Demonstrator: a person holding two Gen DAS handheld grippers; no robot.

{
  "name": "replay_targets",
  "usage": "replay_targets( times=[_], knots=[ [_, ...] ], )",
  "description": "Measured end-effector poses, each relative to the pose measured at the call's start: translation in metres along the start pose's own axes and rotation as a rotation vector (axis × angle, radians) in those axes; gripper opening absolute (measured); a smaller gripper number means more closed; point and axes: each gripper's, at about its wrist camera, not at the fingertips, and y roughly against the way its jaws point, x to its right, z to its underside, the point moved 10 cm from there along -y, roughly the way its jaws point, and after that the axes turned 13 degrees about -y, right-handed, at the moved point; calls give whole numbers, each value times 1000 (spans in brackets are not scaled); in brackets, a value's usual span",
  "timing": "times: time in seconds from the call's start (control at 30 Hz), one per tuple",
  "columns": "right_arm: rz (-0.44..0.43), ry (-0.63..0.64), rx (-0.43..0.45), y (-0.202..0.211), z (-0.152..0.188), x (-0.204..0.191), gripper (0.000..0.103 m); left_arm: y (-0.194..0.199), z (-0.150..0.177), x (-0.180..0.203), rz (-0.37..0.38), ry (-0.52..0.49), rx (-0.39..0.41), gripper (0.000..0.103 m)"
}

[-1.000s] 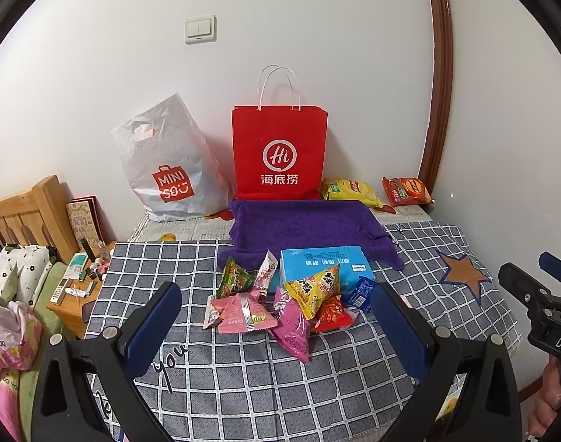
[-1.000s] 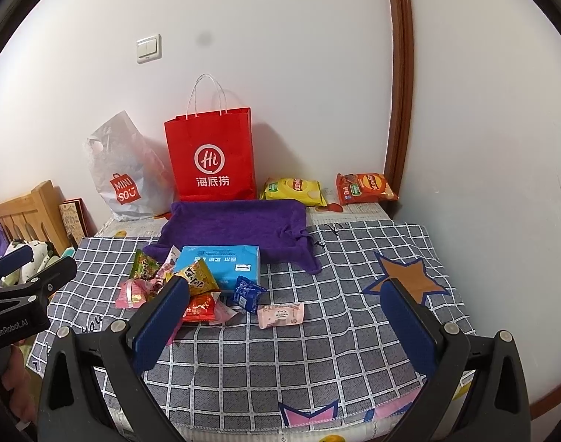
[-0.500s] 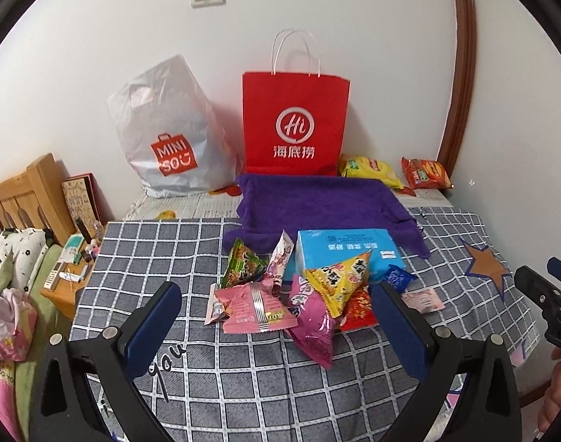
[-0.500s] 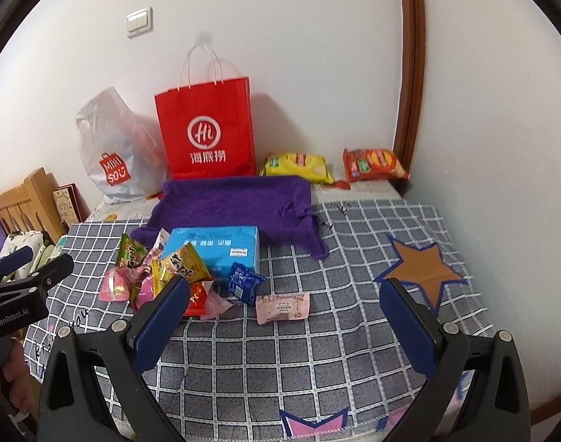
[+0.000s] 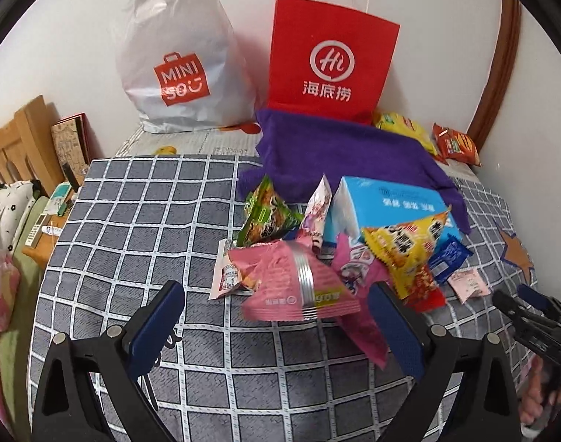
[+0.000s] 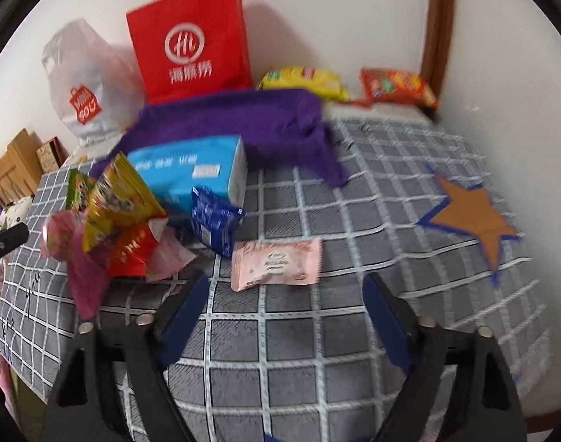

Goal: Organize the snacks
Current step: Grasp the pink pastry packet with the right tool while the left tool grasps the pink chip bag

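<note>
— What are you working on, and what's around it?

— A table under a grey checked cloth with an orange star printed toward its right edge. Along the far edge, against a white wall, stand a red paper bag and a white plastic bag, with a purple towel spread in front of them. A yellow chip bag and an orange one lie at the far right corner, by a brown door frame. Off the left edge there is a wooden headboard and bedding.

— And the snacks?

— Heaped mid-table against a blue box: a green pack, a yellow one, a red one under it, a crinkled pink pouch in front. A small blue packet and a flat pale pink sachet lie loose to the right of the heap.

— Your jaws?

— My left gripper stands spread, empty, the pink pouch just beyond its tips. My right gripper is closing, nothing between its pads; the sachet lies just ahead of it. That view is blurred.
</note>
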Motion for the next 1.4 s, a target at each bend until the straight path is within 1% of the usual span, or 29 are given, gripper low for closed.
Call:
replay_targets(
  times=[0.1, 0.27, 0.4, 0.47, 0.6, 0.63, 0.67, 0.83, 0.97, 1.1, 1.23, 1.27, 1.3, 1.37, 1.4],
  knots=[
    [4, 19, -50, -29, 9, -3, 76, -8, 4, 0, 4, -24, -15, 100],
    [6, 8, -95, -60, 14, -4, 76, -19, 3, 1, 35, -29, -30, 100],
    [19, 11, -85, -71, 9, -3, 77, -27, 5, 3, 56, -25, -50, 100],
    [31, 34, -79, -76, 7, -5, 78, -29, 5, 4, 63, -25, -48, 100],
    [30, 35, -48, -76, 5, -6, 70, -32, 6, 3, 68, -20, -53, 100],
    [28, 37, -43, -75, 5, -5, 64, -32, 6, 2, 67, -22, -54, 100],
    [20, 41, -40, -74, 5, -6, 61, -33, 6, 0, 62, -24, -58, 100],
    [2, 43, -48, -68, 7, -5, 55, -36, 8, -4, 51, -23, -69, 100],
    [-6, 26, -56, -62, 7, -2, 54, -40, 7, -2, 70, -16, -77, 100],
    [12, 39, -43, -54, 11, 3, 54, -46, 0, 4, 81, -17, -78, 100],
    [12, 35, -48, -47, 15, 9, 54, -58, -6, 9, 81, -4, -104, 100],
    [13, 30, -50, -46, 15, 10, 54, -60, -6, 10, 86, 0, -108, 99],
    [11, 31, -54, -44, 17, 11, 54, -63, -5, 11, 93, 6, -116, 95],
    [17, 37, -56, -43, 19, 12, 54, -69, -4, 12, 101, 16, -136, 87],
    [18, 38, -59, -42, 21, 12, 54, -72, -3, 12, 109, 25, -145, 80]
  ],
)
